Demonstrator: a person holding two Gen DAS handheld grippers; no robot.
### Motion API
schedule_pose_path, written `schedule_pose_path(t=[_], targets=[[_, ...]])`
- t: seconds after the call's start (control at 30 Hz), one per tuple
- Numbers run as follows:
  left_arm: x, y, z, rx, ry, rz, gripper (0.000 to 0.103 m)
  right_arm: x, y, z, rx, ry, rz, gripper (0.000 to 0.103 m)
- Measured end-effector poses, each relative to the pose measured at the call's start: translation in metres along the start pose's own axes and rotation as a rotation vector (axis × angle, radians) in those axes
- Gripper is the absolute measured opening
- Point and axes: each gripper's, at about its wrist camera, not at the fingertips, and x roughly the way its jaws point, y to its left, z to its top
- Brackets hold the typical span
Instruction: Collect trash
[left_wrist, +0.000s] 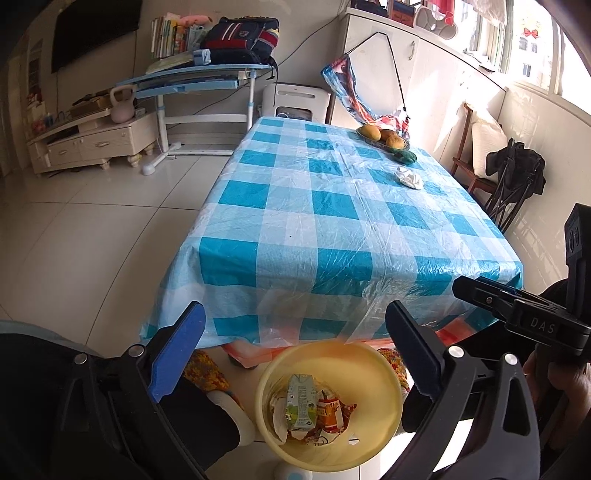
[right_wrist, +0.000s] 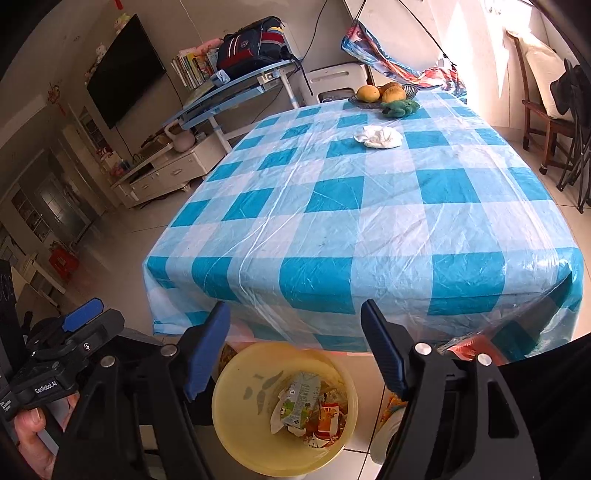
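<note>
Mostly done, by the look of it. Yellow bin (left_wrist: 328, 410) on floor at table's near edge, already holding a crushed milk carton (left_wrist: 301, 404) and an orange wrapper (left_wrist: 332, 410). Left: one crumpled white tissue (right_wrist: 378, 137) on the checked tablecloth (right_wrist: 362, 206), far half, just short of the fruit bowl (right_wrist: 384, 94) and the green toy (right_wrist: 400, 107).

Left gripper (left_wrist: 295, 354) spread wide above bin, nothing between jaws. Right gripper (right_wrist: 295, 350) also apart, somewhat narrower, empty, over same bin.

Table surface bare between near edge and tissue, so clear reach across. Cloth overhang drapes just beside bin rim; plastic cover likely snags. Both grippers close side by side, so little room between them. Chair (right_wrist: 546, 122) well off to right, open floor to left.
</note>
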Motion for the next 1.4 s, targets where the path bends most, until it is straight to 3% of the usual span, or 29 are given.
schedule_pose_path(t=[1.4], targets=[[-0.0033,-0.0024,0.0001,-0.007,-0.024,0.003,0.096,-0.0015,-0.0005,0.0006,0.001,-0.013,-0.002,0.072]])
